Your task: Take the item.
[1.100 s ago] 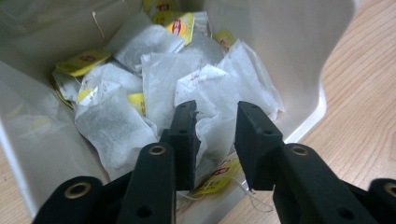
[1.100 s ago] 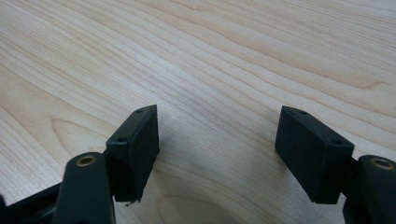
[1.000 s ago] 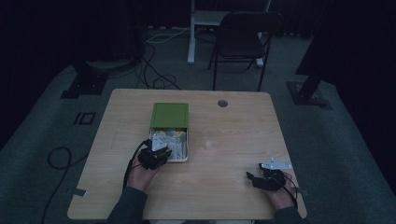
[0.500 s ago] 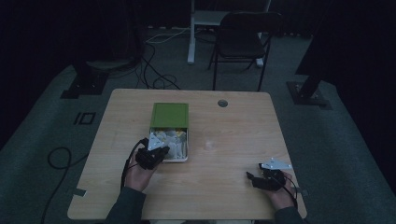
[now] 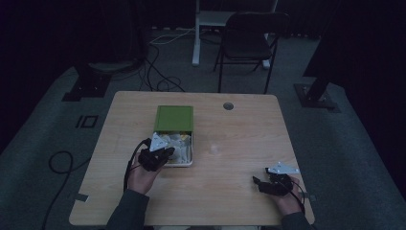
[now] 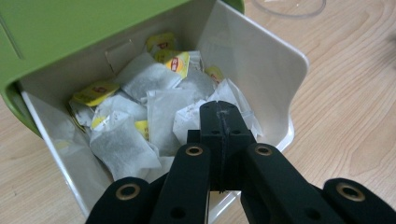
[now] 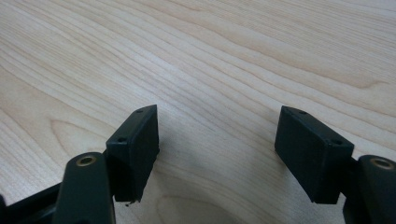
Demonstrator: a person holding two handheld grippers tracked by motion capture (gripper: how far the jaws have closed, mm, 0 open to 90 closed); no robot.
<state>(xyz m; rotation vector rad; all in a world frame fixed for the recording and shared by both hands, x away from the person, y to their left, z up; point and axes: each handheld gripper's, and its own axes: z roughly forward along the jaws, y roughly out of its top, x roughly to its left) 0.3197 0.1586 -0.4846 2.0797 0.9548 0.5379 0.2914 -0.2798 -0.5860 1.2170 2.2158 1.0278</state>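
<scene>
High view: left claw (image 5: 165,152) has barely shifted over the box (image 5: 173,118) mid-tabletop; right claw (image 5: 261,182) idles near the front right corner.
Left gripper view: jaws pressed together over tea bags (image 6: 159,105) (pinch unclear).
Right gripper view: jaws spread, empty.

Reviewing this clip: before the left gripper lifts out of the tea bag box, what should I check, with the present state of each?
1. Left gripper jaws closed: ok, pressed together.
2. A tea bag actually pinched: cannot tell; the closed tips sit over a bag's edge, but no paper shows between them.
3. Only one bag caught: cannot tell; bags overlap around the tips.
4. White box open, green lid back: ok.
5. Right gripper free and open: ok, jaws apart over bare table.
6. Lift path clear: ok.
</scene>
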